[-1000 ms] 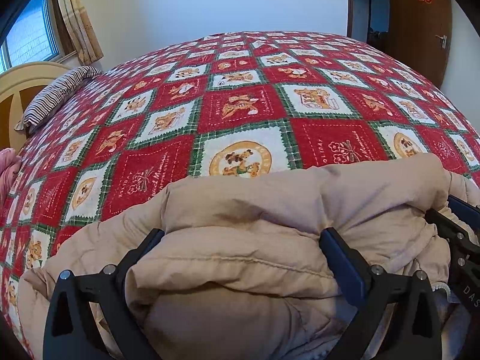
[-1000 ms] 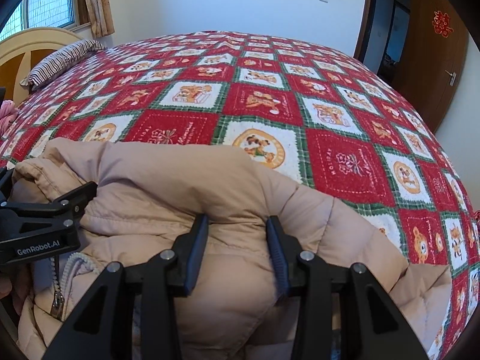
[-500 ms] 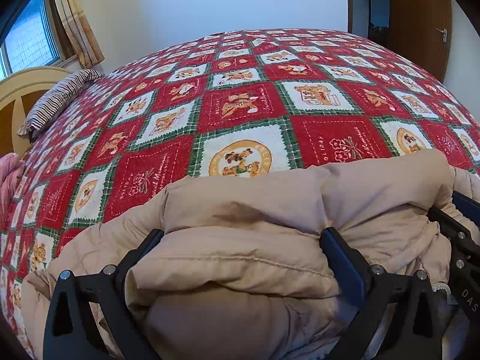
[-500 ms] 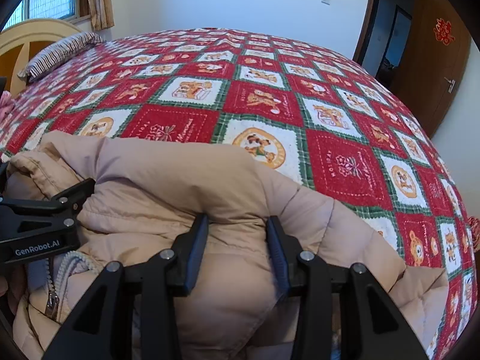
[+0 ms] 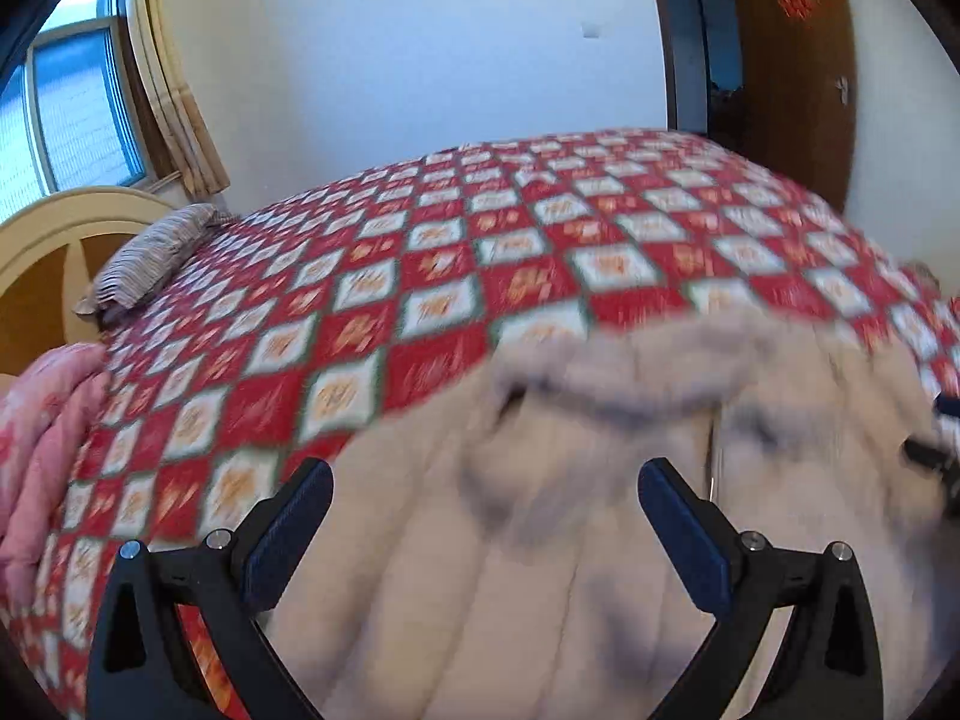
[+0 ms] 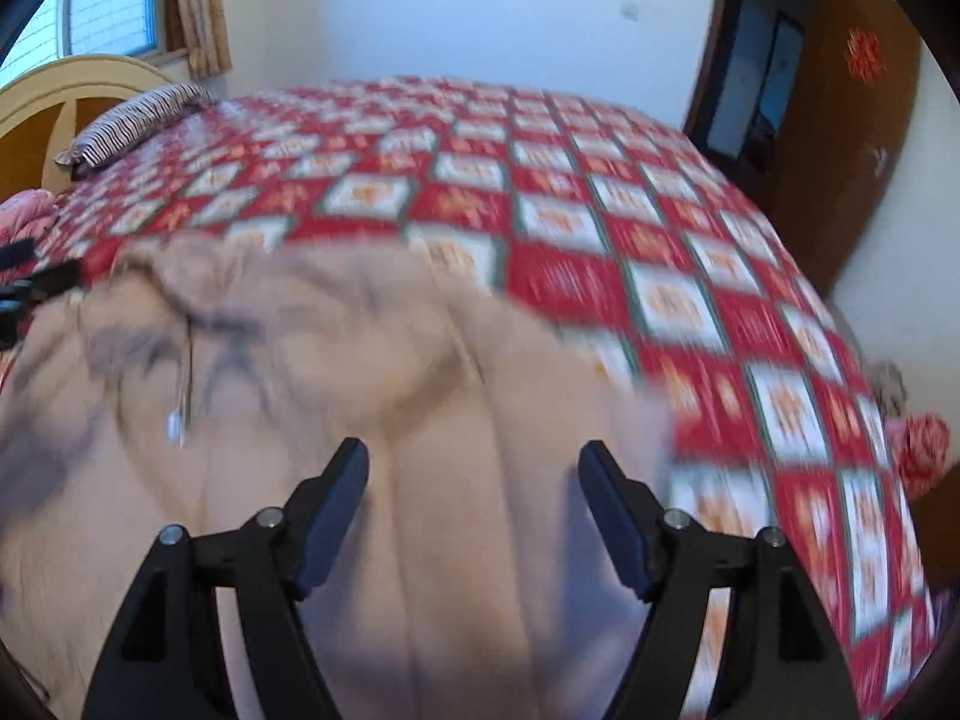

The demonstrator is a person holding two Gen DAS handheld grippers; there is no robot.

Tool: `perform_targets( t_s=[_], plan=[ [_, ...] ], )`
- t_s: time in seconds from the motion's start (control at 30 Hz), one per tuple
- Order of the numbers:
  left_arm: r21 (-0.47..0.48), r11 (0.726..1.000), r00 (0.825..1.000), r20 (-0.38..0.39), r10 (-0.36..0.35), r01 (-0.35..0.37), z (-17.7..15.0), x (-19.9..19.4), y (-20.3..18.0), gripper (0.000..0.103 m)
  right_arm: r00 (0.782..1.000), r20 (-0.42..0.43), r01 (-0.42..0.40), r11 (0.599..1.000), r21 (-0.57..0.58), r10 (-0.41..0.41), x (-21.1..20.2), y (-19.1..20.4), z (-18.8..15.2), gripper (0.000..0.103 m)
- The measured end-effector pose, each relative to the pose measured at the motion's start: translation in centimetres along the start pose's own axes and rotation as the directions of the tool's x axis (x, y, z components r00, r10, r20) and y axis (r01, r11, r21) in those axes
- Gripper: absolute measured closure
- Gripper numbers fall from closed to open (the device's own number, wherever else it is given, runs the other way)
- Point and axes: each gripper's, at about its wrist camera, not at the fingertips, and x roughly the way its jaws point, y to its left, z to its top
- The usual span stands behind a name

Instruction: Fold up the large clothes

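A large beige padded jacket [image 5: 540,540] lies spread on the bed, its zipper and collar end away from me; it also fills the lower left of the right wrist view [image 6: 360,420]. Both views are motion-blurred. My left gripper [image 5: 485,483] is open and empty above the jacket's left part. My right gripper [image 6: 474,465] is open and empty above the jacket's right part. The right gripper's tip shows at the right edge of the left wrist view [image 5: 936,456], and the left gripper's tip at the left edge of the right wrist view [image 6: 36,282].
The bed has a red, white and green patterned quilt [image 5: 540,252]. A striped pillow [image 5: 150,252] and a cream headboard [image 5: 54,240] are at the far left, pink bedding [image 5: 42,450] at the near left. A brown door [image 6: 840,120] stands at the right.
Both grippers have let go of the jacket fold and opened wide. They have lifted and pulled back, and the jacket now lies flatter on the bed.
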Motion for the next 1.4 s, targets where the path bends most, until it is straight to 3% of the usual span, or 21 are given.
perform_targets(
  t_s=[0.23, 0.37, 0.47, 0.77, 0.97, 1.0, 1.07, 1.1, 1.2, 1.27, 1.3, 1.33, 1.4],
  plan=[
    [-0.02, 0.999, 0.995, -0.095, 0.024, -0.026, -13.0, -6.0, 3.5, 0.001, 0.995, -0.078, -0.046, 0.993, 0.113, 0.055, -6.2, -2.3, -11.0, 0.027],
    [-0.031, 0.997, 0.99, -0.127, 0.064, -0.068, -18.1, -8.4, 4.6, 0.001, 0.995, -0.082, -0.036, 0.986, 0.163, 0.05, -9.5, -3.3, -16.2, 0.027],
    [-0.07, 0.996, 0.986, -0.158, 0.047, -0.058, -21.9, -10.2, 5.7, 0.001, 0.994, -0.082, -0.048, 0.979, 0.2, 0.065, -11.4, -3.4, -19.0, 0.027],
    [-0.226, 0.974, 0.988, -0.156, -0.02, -0.016, -27.9, -13.6, 7.4, 0.001, 0.993, -0.059, -0.075, 0.938, 0.338, 0.101, -15.4, -3.3, -26.8, 0.026],
    [-0.217, 0.976, 0.992, -0.122, -0.037, 0.01, -29.9, -15.6, 6.4, 0.001, 0.991, -0.049, -0.097, 0.93, 0.355, 0.123, -17.0, -2.2, -29.6, 0.027],
    [-0.217, 0.976, 0.992, -0.118, -0.046, 0.019, -30.1, -15.8, 6.3, 0.001, 0.991, -0.047, -0.104, 0.927, 0.361, 0.129, -17.2, -2.0, -30.0, 0.031],
    [-0.225, 0.973, 0.991, -0.112, -0.074, 0.048, -30.6, -16.2, 6.0, 0.009, 0.989, -0.04, -0.12, 0.927, 0.356, 0.143, -17.4, -1.5, -30.5, 0.043],
    [-0.232, 0.97, 0.99, -0.107, -0.095, 0.068, -30.7, -16.4, 5.9, 0.02, 0.987, -0.035, -0.132, 0.928, 0.347, 0.154, -17.6, -1.1, -30.6, 0.05],
    [-0.235, 0.968, 0.989, -0.098, -0.109, 0.083, -30.8, -16.9, 5.3, 0.033, 0.985, -0.026, -0.151, 0.928, 0.341, 0.17, -17.8, -0.3, -31.2, 0.059],
    [-0.23, 0.97, 0.991, -0.092, -0.097, 0.073, -30.8, -17.3, 5.2, 0.048, 0.982, -0.006, -0.176, 0.921, 0.349, 0.19, -17.9, -0.3, -31.5, 0.07],
    [-0.224, 0.972, 0.992, -0.087, -0.089, 0.068, -30.8, -17.6, 5.2, 0.063, 0.981, 0.003, -0.185, 0.919, 0.348, 0.196, -18.0, -0.2, -31.6, 0.079],
    [-0.221, 0.973, 0.993, -0.079, -0.091, 0.071, -30.9, -17.9, 5.2, 0.074, 0.978, 0.02, -0.201, 0.916, 0.347, 0.207, -18.2, -0.3, -31.6, 0.082],
    [-0.198, 0.979, 0.996, -0.063, -0.062, 0.048, -30.8, -18.8, 5.3, 0.086, 0.976, 0.046, -0.215, 0.914, 0.344, 0.212, -18.8, -0.1, -31.7, 0.088]
  ],
)
